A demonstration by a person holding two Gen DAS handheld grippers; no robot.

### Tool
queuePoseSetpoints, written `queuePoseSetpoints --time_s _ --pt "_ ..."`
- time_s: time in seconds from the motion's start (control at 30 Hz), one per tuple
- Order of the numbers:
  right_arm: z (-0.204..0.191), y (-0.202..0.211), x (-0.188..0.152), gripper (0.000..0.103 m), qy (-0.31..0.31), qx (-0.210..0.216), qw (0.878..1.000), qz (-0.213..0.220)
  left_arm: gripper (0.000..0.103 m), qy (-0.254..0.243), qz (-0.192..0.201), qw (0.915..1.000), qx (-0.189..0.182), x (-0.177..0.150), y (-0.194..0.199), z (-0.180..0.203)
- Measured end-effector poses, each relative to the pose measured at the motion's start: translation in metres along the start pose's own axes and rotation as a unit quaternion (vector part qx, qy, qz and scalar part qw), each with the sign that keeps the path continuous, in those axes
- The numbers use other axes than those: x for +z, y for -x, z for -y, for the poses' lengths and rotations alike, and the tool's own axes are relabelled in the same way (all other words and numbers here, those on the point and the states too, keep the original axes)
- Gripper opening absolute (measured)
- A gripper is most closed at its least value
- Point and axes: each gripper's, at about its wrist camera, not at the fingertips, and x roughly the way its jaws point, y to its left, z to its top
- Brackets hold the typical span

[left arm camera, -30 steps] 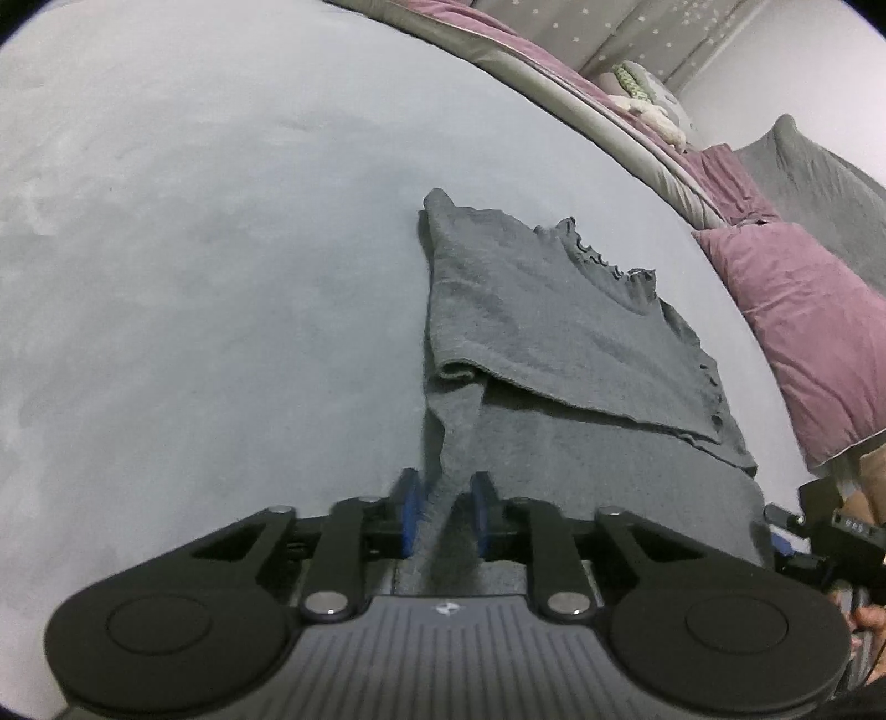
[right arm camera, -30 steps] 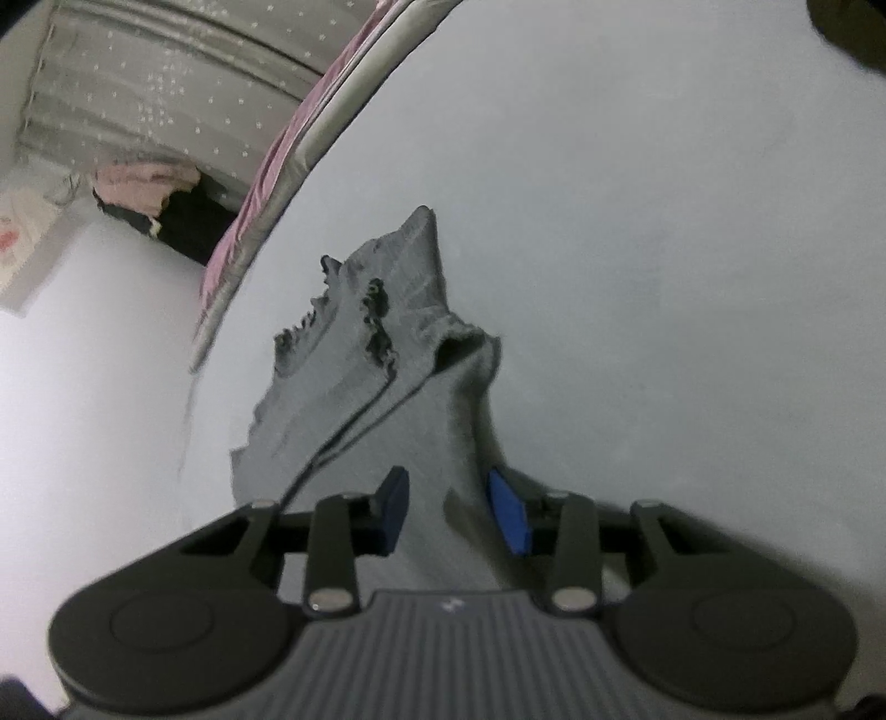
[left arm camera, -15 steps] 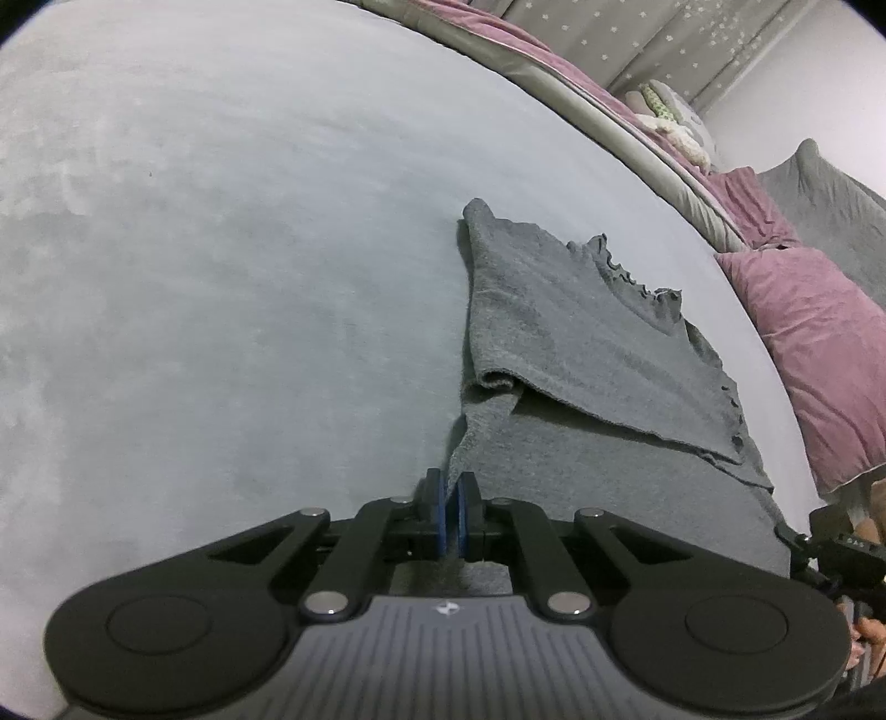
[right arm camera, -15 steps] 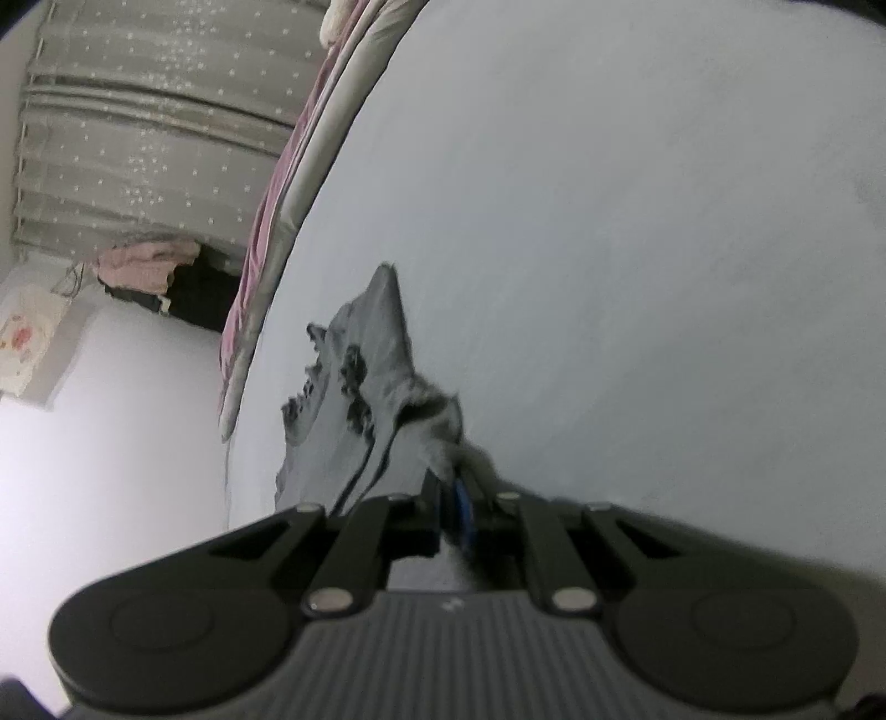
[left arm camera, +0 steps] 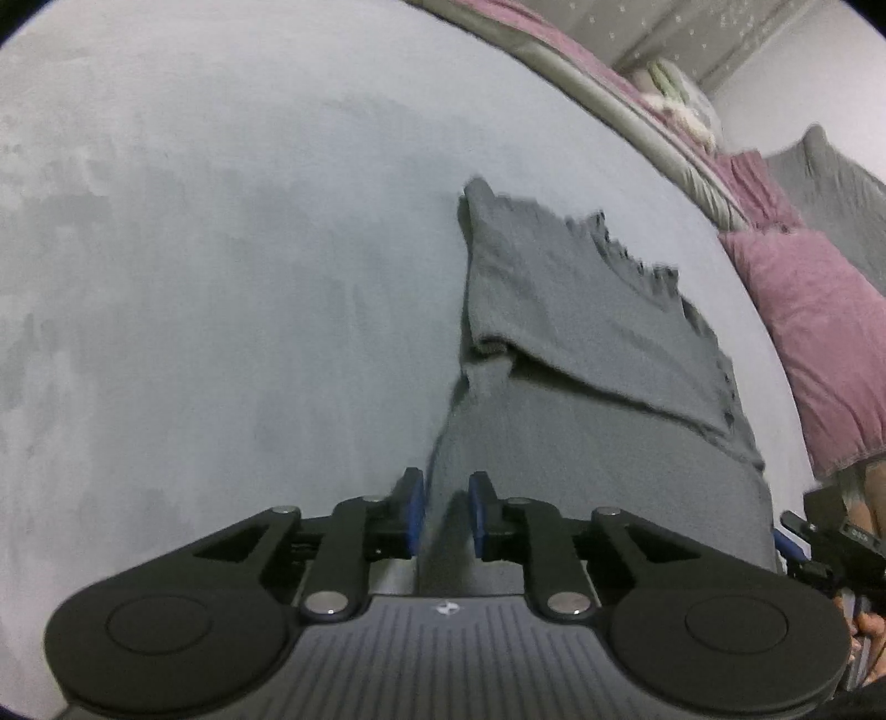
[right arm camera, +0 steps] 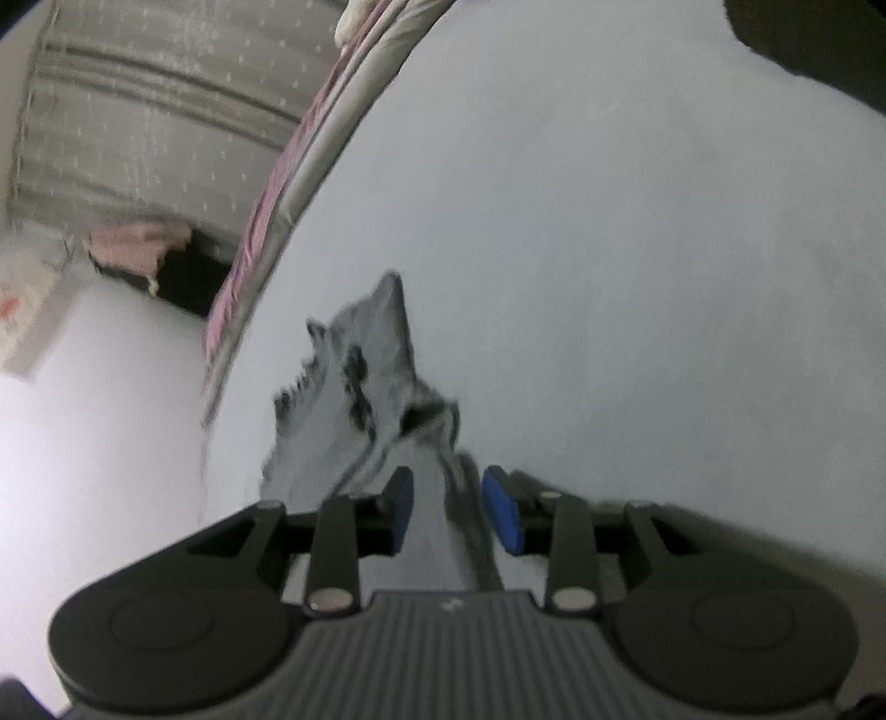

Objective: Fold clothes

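Note:
A grey knit top (left arm camera: 581,332) with a frilled edge lies on the pale grey bed cover (left arm camera: 221,277), its far part folded over the near part. My left gripper (left arm camera: 446,512) straddles the near left edge of the top. Its jaws are opening, and the cloth lies between the blue pads (left arm camera: 414,512) without being pinched. In the right wrist view the top (right arm camera: 376,354) runs away from my right gripper (right arm camera: 451,512). Those jaws are opening too, with a ridge of cloth loose between them. The right gripper (left arm camera: 830,545) also shows at the left wrist view's right edge.
A pink pillow (left arm camera: 819,332) and a grey pillow (left arm camera: 830,177) lie at the bed's right side. The bed's pink and grey edge (right arm camera: 266,232) curves along the back, with a dotted curtain (right arm camera: 138,111) behind. A dark shape (right arm camera: 803,44) fills the top right corner.
Both grippers stood open around the top's near edge, pinched shut on it half a second ago, and now stand apart again with the cloth loose between the pads.

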Motion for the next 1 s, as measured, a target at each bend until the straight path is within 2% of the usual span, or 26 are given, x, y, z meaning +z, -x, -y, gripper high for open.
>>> queuePoseSetpoints --time_s 0.13,0.37,0.63,1.0 --pt "-0.01 0.001 -0.014 0.03 0.038 -0.032 0.998 -0.035 0.017 -0.011 -0.03 0.9995 -0.001 -0.006 0.003 0.001" --pt "-0.014 0.017 -0.036 0.028 0.06 -0.06 0.994 -0.074 0.017 -0.016 -0.084 0.9963 -0.013 -0.021 0.011 -0.003" --pt "0.009 0.054 -0.062 0.028 0.044 -0.056 0.992 -0.109 0.017 -0.016 -0.142 0.9891 -0.033 -0.038 0.02 -0.011" --pt "0.019 0.081 -0.084 0.028 0.048 -0.056 0.987 -0.144 0.02 -0.009 -0.227 0.9719 -0.061 -0.06 0.027 -0.017"
